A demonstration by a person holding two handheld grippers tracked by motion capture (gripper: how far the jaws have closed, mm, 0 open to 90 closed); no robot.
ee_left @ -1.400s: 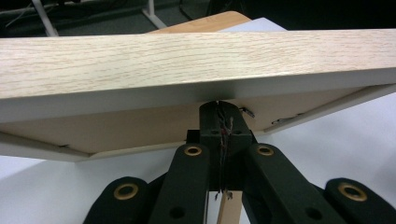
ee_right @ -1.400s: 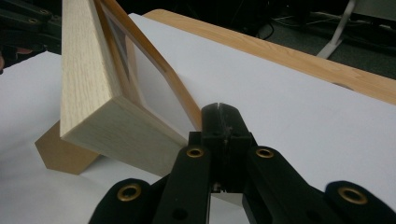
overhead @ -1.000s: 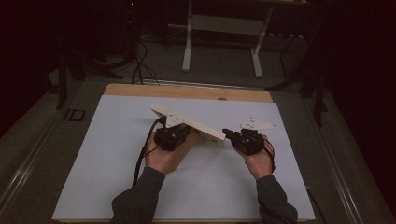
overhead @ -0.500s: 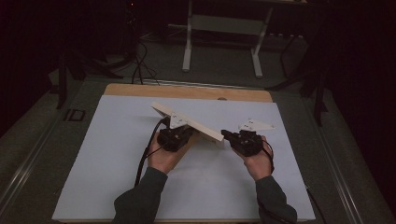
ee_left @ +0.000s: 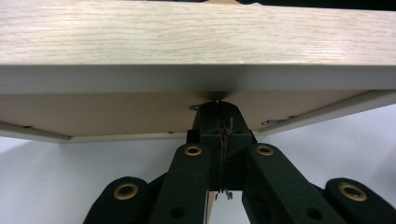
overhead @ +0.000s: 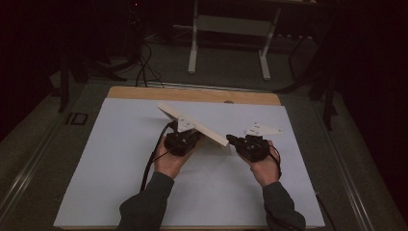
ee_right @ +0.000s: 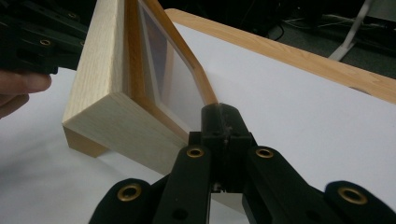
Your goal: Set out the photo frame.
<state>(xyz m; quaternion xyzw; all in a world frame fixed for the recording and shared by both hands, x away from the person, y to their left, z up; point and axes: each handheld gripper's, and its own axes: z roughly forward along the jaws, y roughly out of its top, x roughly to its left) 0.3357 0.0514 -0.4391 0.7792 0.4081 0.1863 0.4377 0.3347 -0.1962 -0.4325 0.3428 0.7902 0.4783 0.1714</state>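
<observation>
From the high view, the person has a wooden picture frame (overhead: 192, 124) propped up at a slant over the white table mat (overhead: 96, 168), one long edge raised toward the back, with the left gripper (overhead: 185, 139) tucked in under its near side and the right gripper (overhead: 235, 141) coming at its lower right corner. Looks like the two-point hold is there to keep the frame tipped up so it can't flop flat, though that's a guess. The room is dark and the frame hides both sets of tips here, so the grip itself isn't readable from above. In the left gripper view, the jaws are pressed together right up against the frame's underside (ee_left: 196, 42), apparently nipping a small metal tab on the back panel; what that bit really is stays too shadowed to call, and the frame runs off both sides. In the right gripper view, the jaws are closed too, pinching the thin inner lip of the frame (ee_right: 116, 102) beside the glass pane (ee_right: 173, 84). The tips are buried behind the gripper body, and the other hand's fingers (ee_right: 21, 86) are cut off at the left edge.
</observation>
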